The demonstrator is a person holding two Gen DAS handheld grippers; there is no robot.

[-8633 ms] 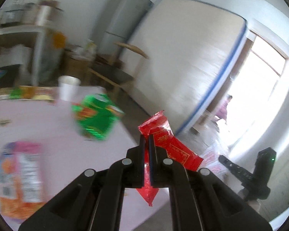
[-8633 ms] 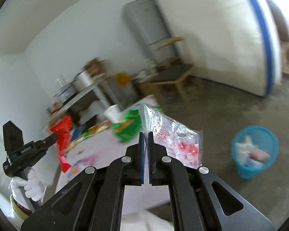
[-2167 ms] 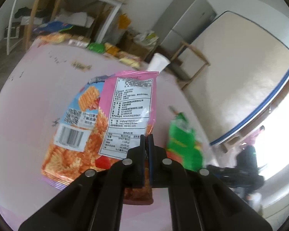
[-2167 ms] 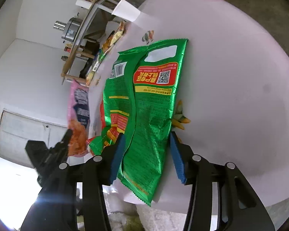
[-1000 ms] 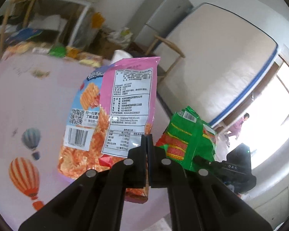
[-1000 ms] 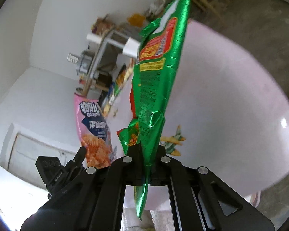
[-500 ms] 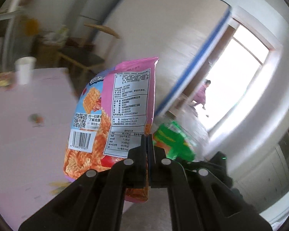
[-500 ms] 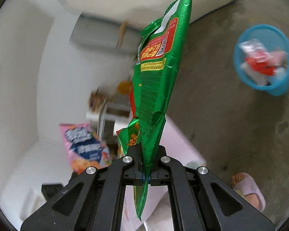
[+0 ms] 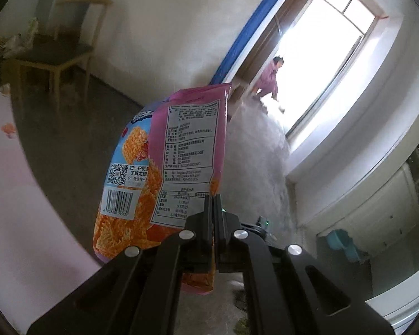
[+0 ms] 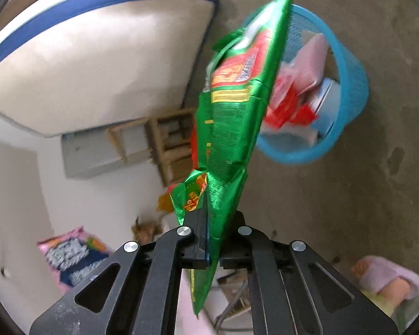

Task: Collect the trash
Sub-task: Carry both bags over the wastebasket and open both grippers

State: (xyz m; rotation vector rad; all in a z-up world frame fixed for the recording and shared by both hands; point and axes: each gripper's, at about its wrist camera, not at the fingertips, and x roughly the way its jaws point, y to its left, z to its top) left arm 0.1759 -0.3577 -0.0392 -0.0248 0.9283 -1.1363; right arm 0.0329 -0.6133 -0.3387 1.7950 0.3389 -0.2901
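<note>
green bag (image 10: 231,128) hiding part of the blue basket (image 10: 349,83), basket contents blurred; pink bag (image 10: 69,256) smeared

The left wrist camera looks along its closed fingers, level across the room toward a bright window (image 9: 329,64). The right wrist camera tilts down at the floor, close over the blue basket (image 10: 346,89). Both views share the pink snack bag (image 9: 167,173), which also shows at the right view's lower left.

The pink snack bag (image 9: 164,167) carries a barcode at 7 o'clock, a QR code beside "扫一扫" above it, and a printed panel too small to read. Print on the green bag (image 10: 231,117) is blurred.
</note>
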